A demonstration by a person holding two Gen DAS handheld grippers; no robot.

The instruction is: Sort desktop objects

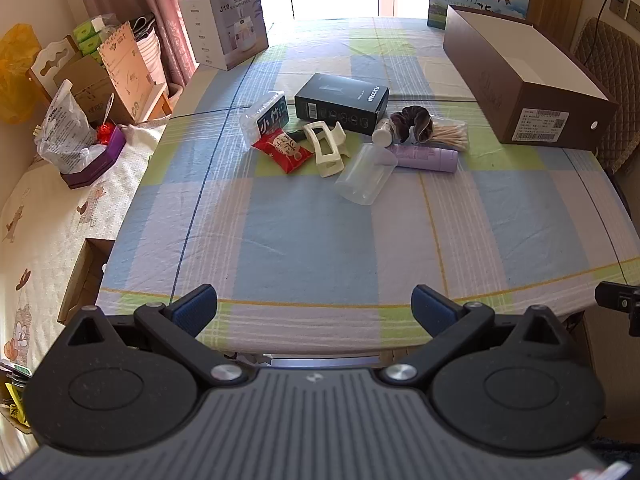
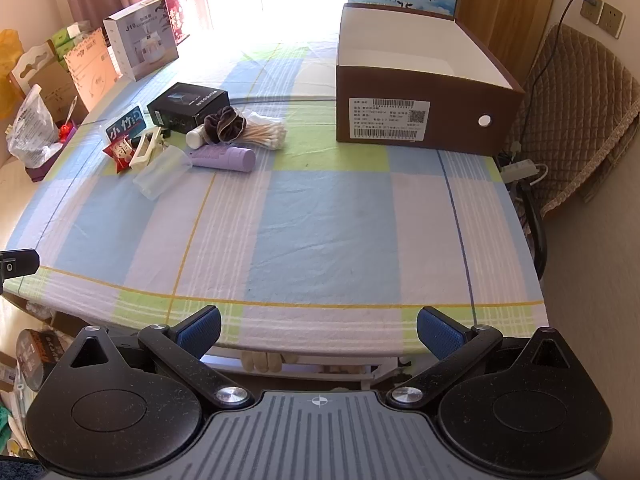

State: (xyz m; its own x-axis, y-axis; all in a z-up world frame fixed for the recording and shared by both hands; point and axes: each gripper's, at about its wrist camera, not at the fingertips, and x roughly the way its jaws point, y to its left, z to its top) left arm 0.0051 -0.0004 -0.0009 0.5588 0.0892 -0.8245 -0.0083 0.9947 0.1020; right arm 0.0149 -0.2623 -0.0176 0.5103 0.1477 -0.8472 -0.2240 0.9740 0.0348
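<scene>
The left gripper [image 1: 315,310] hangs over the near edge of the table [image 1: 304,240], its blue-padded jaws spread wide with nothing between them. The right gripper [image 2: 319,332] does the same at its own stretch of that edge, jaws wide and empty.

The things to sort lie in one cluster well beyond both grippers, on the checked cloth. A clear plastic cup [image 1: 366,174] lies on its side nearest the front, touching a lilac tube [image 1: 424,158] also on its side. Just beside the cup sits a cream hair claw [image 1: 326,148], with a red snack packet [image 1: 284,150] against it and a tissue pack [image 1: 266,116] behind. A black box [image 1: 342,102] lies flat at the back of the cluster. To its right are a dark scrunchie [image 1: 412,122], a small white bottle [image 1: 382,132] and a bundle of cotton swabs [image 1: 450,134].

A brown open box [image 1: 520,84] stands apart on the right, its labelled end facing the cameras. A white carton [image 1: 224,22] stands at the far left corner.
</scene>
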